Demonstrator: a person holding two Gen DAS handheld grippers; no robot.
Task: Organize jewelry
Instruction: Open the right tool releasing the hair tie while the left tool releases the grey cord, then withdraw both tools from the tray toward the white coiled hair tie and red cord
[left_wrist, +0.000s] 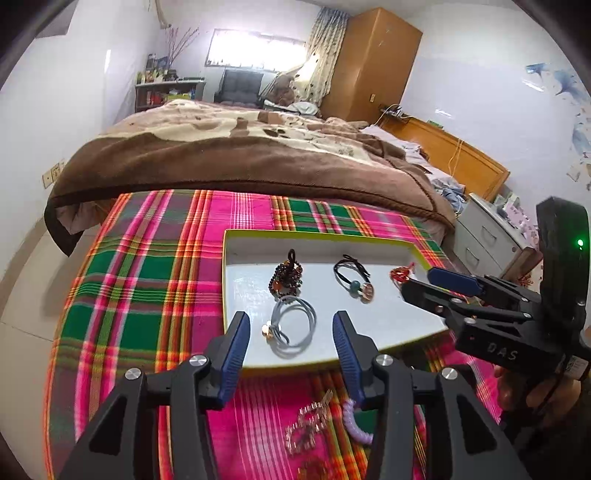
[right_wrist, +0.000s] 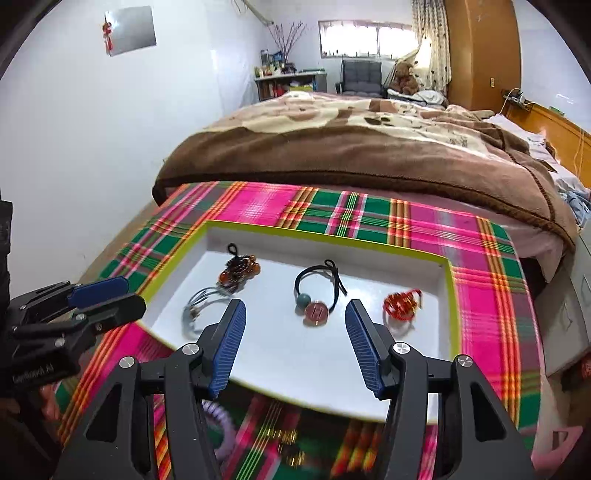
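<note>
1. A bed (left_wrist: 229, 147) under a brown and cream blanket fills the far half of the room, with a wooden wardrobe (left_wrist: 373, 62) at the far right
2. A pink, green and orange plaid cloth (right_wrist: 480, 266) covers the near surface, its far edge tucked under the blanket
3. A shallow white tray (right_wrist: 369, 362) with a yellow-green rim sits on the cloth, right of centre in the left wrist view
4. The left gripper (left_wrist: 291, 334) hangs over the tray's near edge, fingers spread with nothing between them; the grey elastic hair tie (left_wrist: 293, 325) lies flat on the tray floor below the gap
5. The right gripper (right_wrist: 295, 323) hangs over the same tray further right, fingers likewise spread and pinching nothing; raised letters "DAS" read on its body in the left wrist view
6. A black hair tie (right_wrist: 314, 295) with a teal bead and a round pink charm lies mid-tray
7. A dark beaded bracelet (left_wrist: 286, 277) lies at the tray's far left, just beyond the grey tie
8. A small red and gold ornament (right_wrist: 402, 304) lies at the tray's right
9. A lilac coil tie (left_wrist: 354, 421) and a blurred gold chain (left_wrist: 310, 424) lie on the cloth, near side of the tray
</note>
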